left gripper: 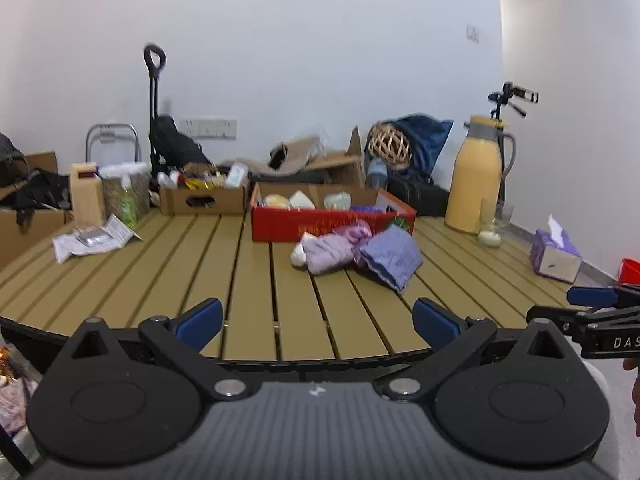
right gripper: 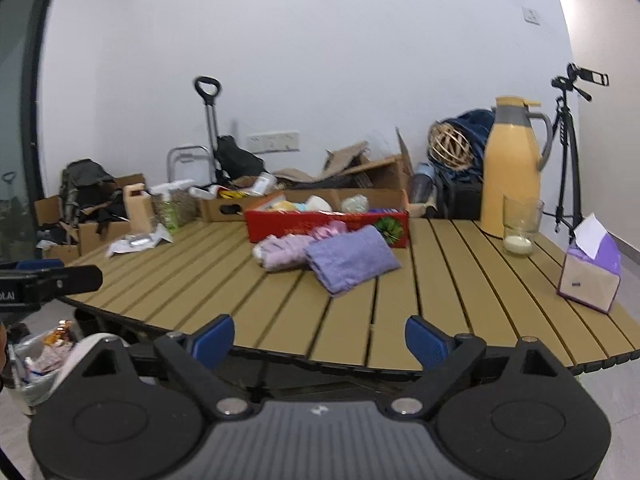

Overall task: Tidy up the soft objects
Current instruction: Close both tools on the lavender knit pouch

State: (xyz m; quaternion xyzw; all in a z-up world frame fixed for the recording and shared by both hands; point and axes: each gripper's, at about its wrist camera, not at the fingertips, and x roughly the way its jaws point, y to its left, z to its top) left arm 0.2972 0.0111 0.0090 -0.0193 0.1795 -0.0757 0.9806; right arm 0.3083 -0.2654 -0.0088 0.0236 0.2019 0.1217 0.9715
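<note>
**Both tools open at the near edge, soft things mid-surface**

Blue-padded fingers of the left tool [left gripper: 318, 320] stand wide apart over the near edge of the slatted surface [left gripper: 160, 272], holding nothing. Ahead of them, well apart, a lilac plush garment [left gripper: 326, 254] lies touching a folded purple towel [left gripper: 390, 256], both just in front of a red box [left gripper: 280, 224] that holds more items. A crumpled paper packet [left gripper: 94, 238] sits far left, a yellow thermos [left gripper: 478, 176] and a tissue box [left gripper: 556, 254] to the right. At the right edge the right tool [left gripper: 592, 298] pokes in.

From the right wrist, the right tool [right gripper: 320, 342] is likewise spread open and empty at the surface's edge. The towel [right gripper: 350, 258] lies straight ahead, the garment [right gripper: 282, 254] touching its left side, the red box [right gripper: 280, 226] behind. A glass [right gripper: 520, 224] stands beside the thermos [right gripper: 510, 168]; the tissue box [right gripper: 590, 276] is near the right rim. Nothing lies between tool and towel but bare slats.
</note>
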